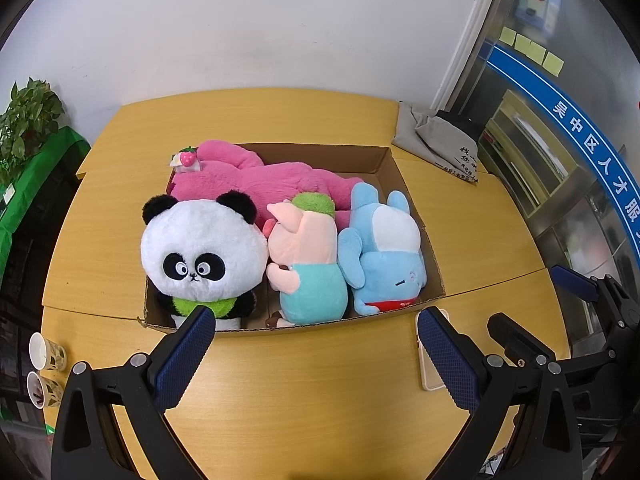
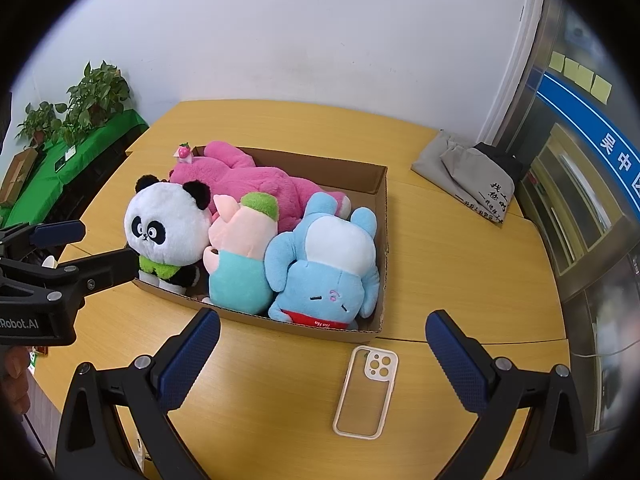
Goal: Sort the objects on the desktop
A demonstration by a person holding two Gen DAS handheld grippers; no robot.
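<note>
A shallow cardboard box (image 1: 434, 268) (image 2: 382, 208) on the wooden table holds several plush toys: a panda (image 1: 202, 252) (image 2: 164, 228), a pink pig in teal (image 1: 308, 256) (image 2: 240, 256), a blue elephant lying head-down (image 1: 384, 256) (image 2: 328, 268) and a big pink bear (image 1: 256, 180) (image 2: 248, 180) at the back. My left gripper (image 1: 316, 332) is open and empty just in front of the box. My right gripper (image 2: 324, 332) is open and empty in front of the box, above a clear phone case (image 2: 366, 392) (image 1: 430, 368) on the table.
A grey folded cloth bag (image 1: 444, 140) (image 2: 468, 172) lies at the back right of the table. Two paper cups (image 1: 46, 352) stand at the left edge. Potted plants (image 2: 96, 96) on a green-covered bench stand to the left. A glass cabinet (image 2: 580, 200) is at the right.
</note>
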